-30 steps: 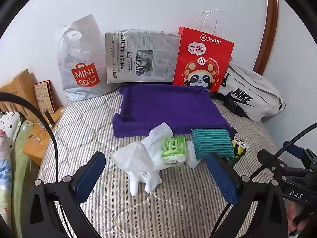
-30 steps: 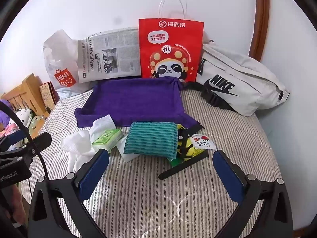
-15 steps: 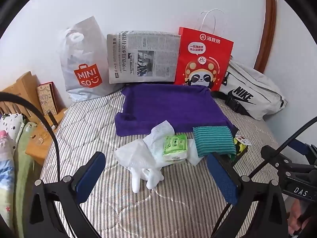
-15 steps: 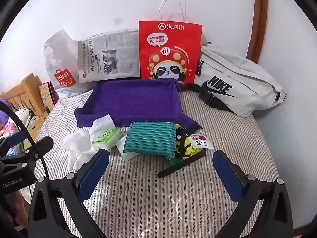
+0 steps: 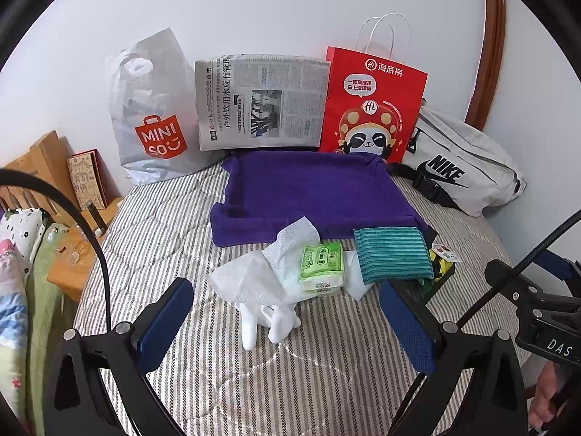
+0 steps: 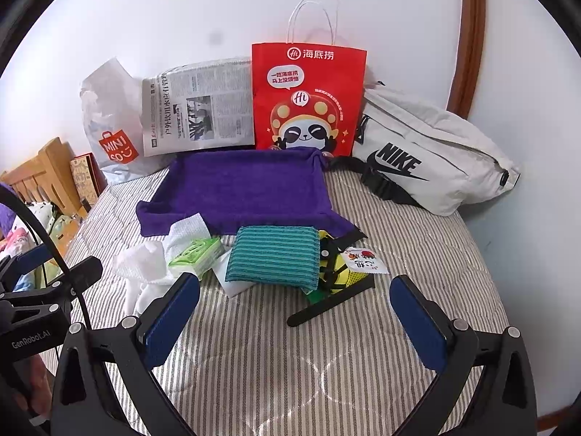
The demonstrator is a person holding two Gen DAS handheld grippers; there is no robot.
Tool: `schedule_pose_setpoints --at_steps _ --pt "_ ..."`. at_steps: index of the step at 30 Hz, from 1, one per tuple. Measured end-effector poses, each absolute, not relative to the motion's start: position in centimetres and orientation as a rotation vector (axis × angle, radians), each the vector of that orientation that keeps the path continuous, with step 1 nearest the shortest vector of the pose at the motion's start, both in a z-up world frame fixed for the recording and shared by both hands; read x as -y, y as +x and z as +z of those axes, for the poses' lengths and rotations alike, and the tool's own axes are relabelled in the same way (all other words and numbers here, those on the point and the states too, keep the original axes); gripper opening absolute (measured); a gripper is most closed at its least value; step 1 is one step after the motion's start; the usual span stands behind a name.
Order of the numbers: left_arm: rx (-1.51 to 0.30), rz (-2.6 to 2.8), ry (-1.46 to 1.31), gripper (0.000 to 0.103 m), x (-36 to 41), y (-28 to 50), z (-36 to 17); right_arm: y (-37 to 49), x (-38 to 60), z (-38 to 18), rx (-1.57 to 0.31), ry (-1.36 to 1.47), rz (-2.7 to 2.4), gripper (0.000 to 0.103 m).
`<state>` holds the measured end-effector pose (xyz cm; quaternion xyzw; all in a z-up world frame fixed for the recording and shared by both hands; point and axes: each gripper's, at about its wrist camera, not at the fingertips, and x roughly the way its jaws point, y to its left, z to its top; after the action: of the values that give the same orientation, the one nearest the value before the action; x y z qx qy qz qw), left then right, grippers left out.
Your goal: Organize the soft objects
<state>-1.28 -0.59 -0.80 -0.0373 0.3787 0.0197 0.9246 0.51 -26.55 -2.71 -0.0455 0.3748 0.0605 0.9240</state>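
Note:
A purple towel (image 5: 312, 189) lies spread on the striped bed, also in the right wrist view (image 6: 247, 185). In front of it lie a white cloth (image 5: 254, 279), a green tissue pack (image 5: 321, 265) (image 6: 196, 254), a teal striped sponge (image 5: 392, 254) (image 6: 276, 258) and a yellow-black item with a black strap (image 6: 337, 272). A white glove (image 5: 268, 323) lies nearest. My left gripper (image 5: 287, 323) is open and empty, just short of the glove. My right gripper (image 6: 294, 319) is open and empty, short of the sponge.
Against the wall stand a Miniso plastic bag (image 5: 152, 116), a newspaper (image 5: 261, 101), a red paper bag (image 5: 370, 105) and a white Nike bag (image 5: 461, 170). A wooden bedside stand (image 5: 65, 218) with a book is at the left edge of the bed.
Both grippers have drawn back and risen slightly, so the objects look a little farther away. Nothing on the bed has moved.

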Motion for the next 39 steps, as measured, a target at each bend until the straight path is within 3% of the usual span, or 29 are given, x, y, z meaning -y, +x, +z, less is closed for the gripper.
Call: schedule_pose_setpoints --at_steps 39 --pt "-0.777 0.062 -0.066 0.103 0.80 -2.20 -0.64 -0.39 26.14 -2.58 -0.759 -0.101 0.127 0.103"
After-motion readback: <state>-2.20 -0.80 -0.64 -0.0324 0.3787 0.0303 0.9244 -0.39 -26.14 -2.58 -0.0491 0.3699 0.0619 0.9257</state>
